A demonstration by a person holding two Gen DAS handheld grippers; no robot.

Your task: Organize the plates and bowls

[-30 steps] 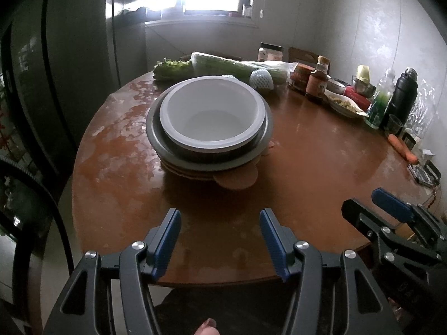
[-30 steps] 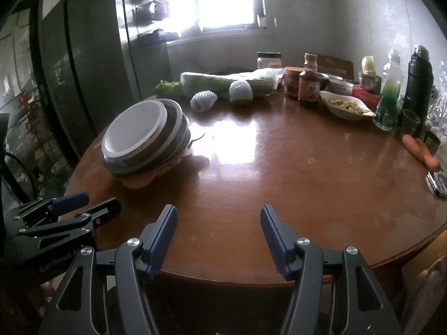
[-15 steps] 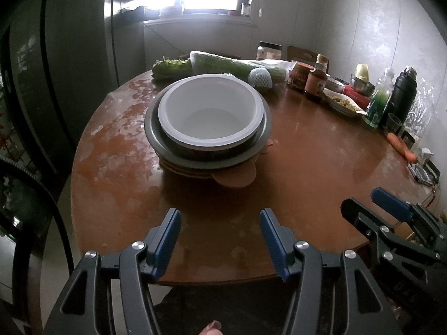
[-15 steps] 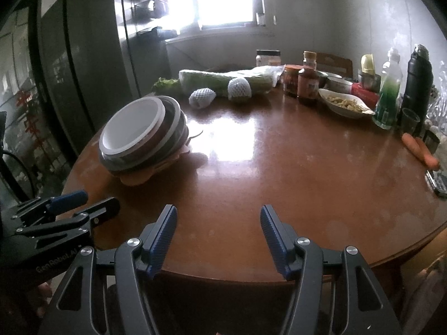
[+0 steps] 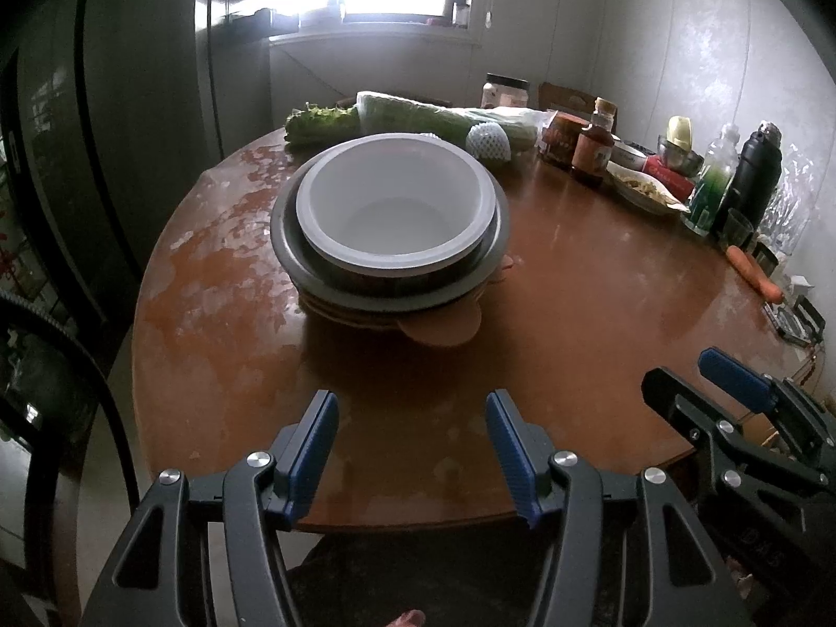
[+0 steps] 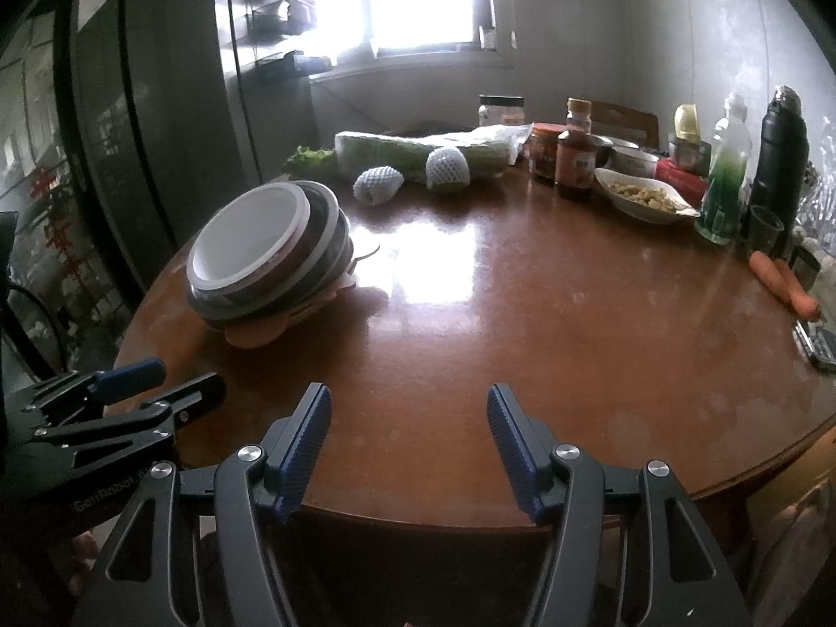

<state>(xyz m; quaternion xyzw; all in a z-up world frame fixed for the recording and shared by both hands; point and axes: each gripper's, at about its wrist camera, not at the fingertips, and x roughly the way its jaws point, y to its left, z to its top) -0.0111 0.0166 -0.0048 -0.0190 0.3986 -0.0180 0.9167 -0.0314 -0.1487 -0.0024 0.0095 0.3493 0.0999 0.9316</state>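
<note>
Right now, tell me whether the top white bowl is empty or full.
Empty: the white bowl atop the stack shows a bare white bottom and walls, nothing inside.

Table (image 5: 575, 324): round, set before a window wall, with a tall cabinet to its left.
Stack (image 5: 389, 219): a bowl nested in wider dishes on plates, placed on the table's left part, straight ahead of the left gripper (image 5: 410, 449).
Vegetables (image 5: 418, 115): laid along the far edge, behind the stack.
Netted fruits (image 6: 407, 175): set just before the vegetables.
Jars and bottles (image 6: 564, 154): grouped at the far right, with a filled dish (image 6: 645, 201) before them.
Flask (image 6: 781, 157): stood at the right edge.
Carrots (image 6: 784, 282): laid nearer, along the right edge.
Right gripper (image 6: 410, 444): held at the near edge, right of the left gripper, both with jaws apart.
</note>
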